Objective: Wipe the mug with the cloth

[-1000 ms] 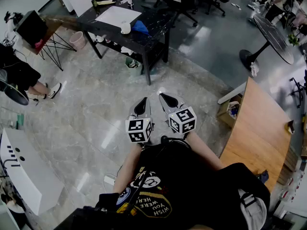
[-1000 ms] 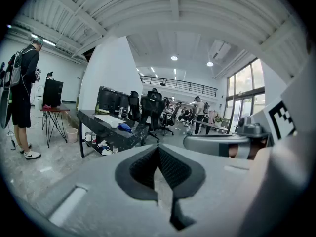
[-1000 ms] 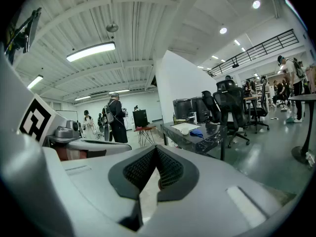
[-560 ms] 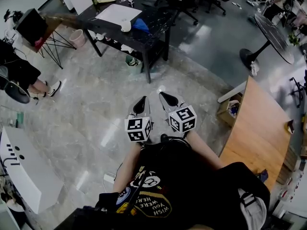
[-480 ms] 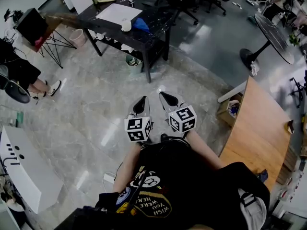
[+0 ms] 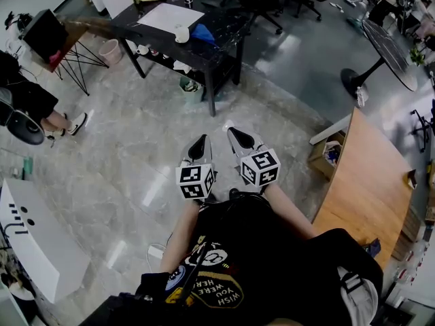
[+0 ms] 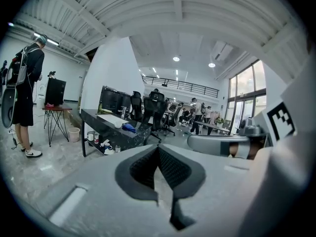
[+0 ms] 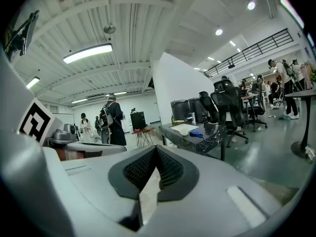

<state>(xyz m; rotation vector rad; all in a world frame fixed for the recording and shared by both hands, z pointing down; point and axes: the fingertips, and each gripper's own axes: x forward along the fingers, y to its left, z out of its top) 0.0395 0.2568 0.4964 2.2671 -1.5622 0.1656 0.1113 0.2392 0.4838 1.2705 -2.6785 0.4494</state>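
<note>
**Glossy stone, matt plastic**

You stand on a polished grey stone floor point(image 6: 129, 168), smooth and glossy enough to throw back the ceiling lights. The black table with the veined top point(image 6: 228, 29) ahead of you shines too. On it lie a matt white paper sheet point(image 6: 166, 17), a soft blue cloth point(image 6: 202, 34) and a smooth white mug point(image 6: 181, 35). The brown wooden tabletop point(image 6: 367, 182) on your right looks smooth and matt. Your left gripper point(image 6: 201, 142) and right gripper point(image 6: 233, 134) are matt grey plastic, and their black pads point(image 7: 173, 169) show a rough, dimpled grid texture.
</note>
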